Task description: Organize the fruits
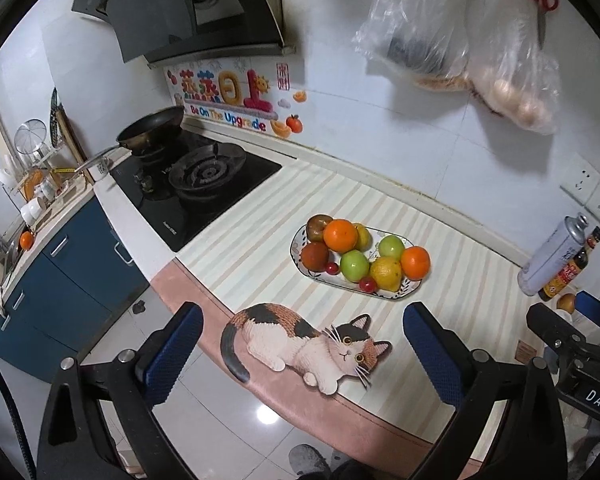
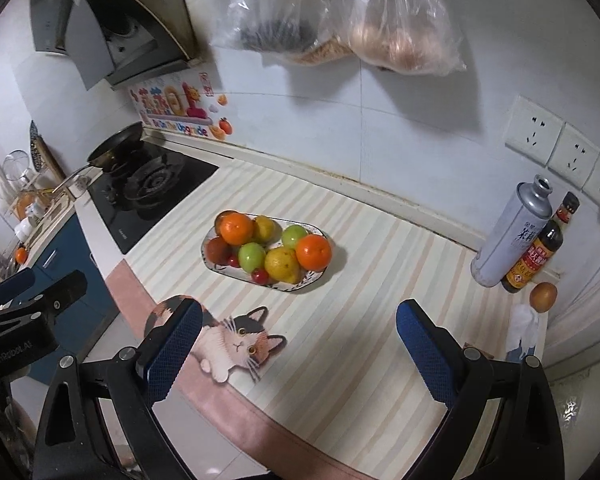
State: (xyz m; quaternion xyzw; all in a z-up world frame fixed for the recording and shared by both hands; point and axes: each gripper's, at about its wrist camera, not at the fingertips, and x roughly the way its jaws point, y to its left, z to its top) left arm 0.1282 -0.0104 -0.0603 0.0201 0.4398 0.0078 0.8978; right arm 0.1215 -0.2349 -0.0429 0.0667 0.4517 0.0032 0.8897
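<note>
An oval patterned plate (image 1: 300, 240) (image 2: 208, 240) sits on the striped counter, heaped with fruit: two oranges (image 1: 341, 235) (image 2: 314, 253), two green apples (image 1: 355, 265) (image 2: 252, 256), a yellow lemon (image 1: 386, 273) (image 2: 283, 265), dark red tomatoes (image 1: 315, 256) and small cherry tomatoes (image 1: 367, 284) (image 2: 260, 276). My left gripper (image 1: 304, 354) is open and empty, held back over the counter's front edge. My right gripper (image 2: 300, 346) is open and empty, also short of the plate. The right gripper shows in the left wrist view (image 1: 572, 332); the left shows in the right wrist view (image 2: 32, 300).
A cat-shaped mat (image 1: 308, 340) (image 2: 236, 340) lies at the front edge. A gas hob (image 1: 196, 184) with a pan (image 1: 152, 128) is to the left. A silver can (image 2: 512, 232), a sauce bottle (image 2: 540, 248) and an egg (image 2: 543, 297) stand right. Plastic bags (image 2: 380, 20) hang on the wall.
</note>
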